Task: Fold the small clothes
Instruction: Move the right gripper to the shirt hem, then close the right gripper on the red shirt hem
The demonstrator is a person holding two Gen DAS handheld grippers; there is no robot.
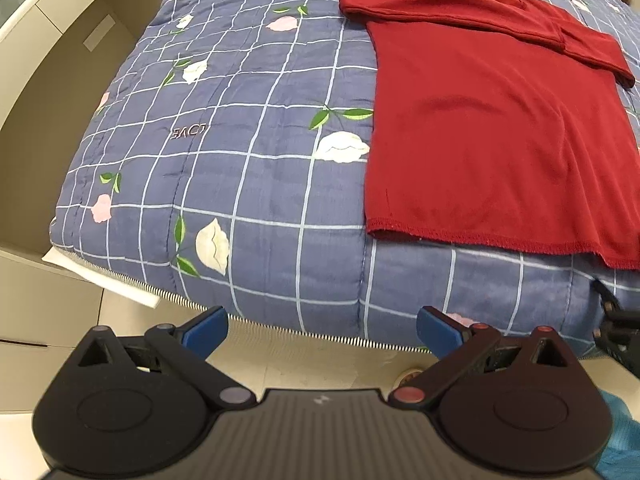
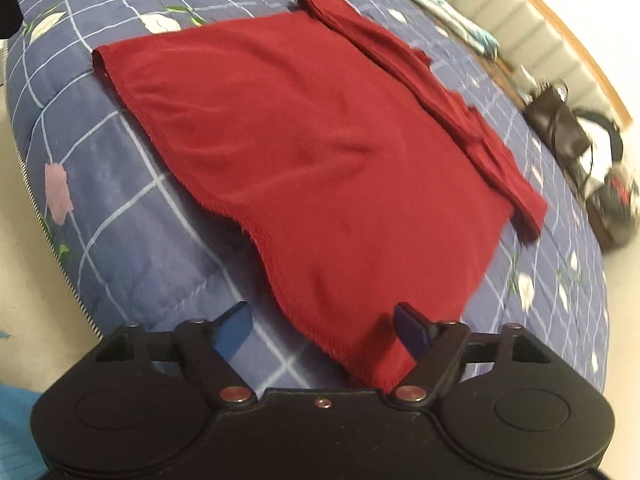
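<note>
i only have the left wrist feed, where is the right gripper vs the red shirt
Observer: The right gripper is open at the hem of the red shirt, and the corner nearest it lies between its spread fingers.
Operator: is it gripping yet
Observer: No, the jaws stand wide apart; the right finger is at the cloth's edge, and I cannot tell if it touches.
Operator: anything past the shirt on that side
Observer: A dark bag sits on the quilt beyond the folded sleeve, blurred.
Operator: and my left one
Observer: The left gripper is open, off the bed's edge, holding nothing.
</note>
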